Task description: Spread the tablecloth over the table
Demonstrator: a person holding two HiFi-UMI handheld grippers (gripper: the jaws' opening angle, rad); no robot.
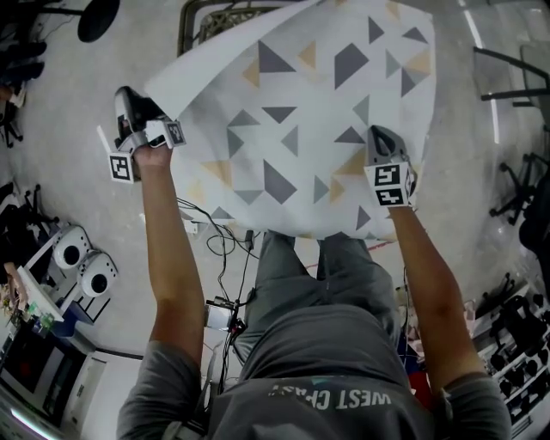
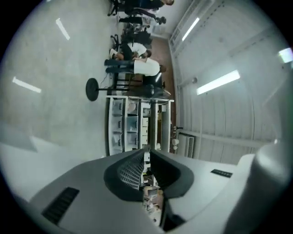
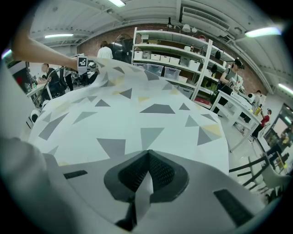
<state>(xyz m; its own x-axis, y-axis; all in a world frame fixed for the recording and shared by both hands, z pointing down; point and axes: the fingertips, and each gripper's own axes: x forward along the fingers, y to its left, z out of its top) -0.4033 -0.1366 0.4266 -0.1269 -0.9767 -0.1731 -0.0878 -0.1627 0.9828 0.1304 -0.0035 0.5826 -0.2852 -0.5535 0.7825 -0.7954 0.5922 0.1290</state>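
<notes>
The tablecloth [image 1: 292,129], white with grey and yellow triangles, hangs spread in the air in front of the person. In the head view my left gripper [image 1: 131,96] sits at the cloth's upper left corner, tips pointing away. In the left gripper view the jaws [image 2: 146,155] stand closed, with only a thin pale sliver between the pads. My right gripper [image 1: 378,133] is shut on the cloth's near right edge. The right gripper view shows a strip of cloth [image 3: 137,109] pinched in the gripper [image 3: 147,153], with the sheet stretching ahead toward the left gripper's marker cube [image 3: 82,61].
A dark metal frame [image 1: 196,24] shows beyond the cloth's far edge. Cables [image 1: 222,242] trail on the concrete floor by the person's legs. Two white round devices [image 1: 86,262] stand at the left and office chairs [image 1: 524,185] at the right. Shelving [image 3: 169,55] and people stand further off.
</notes>
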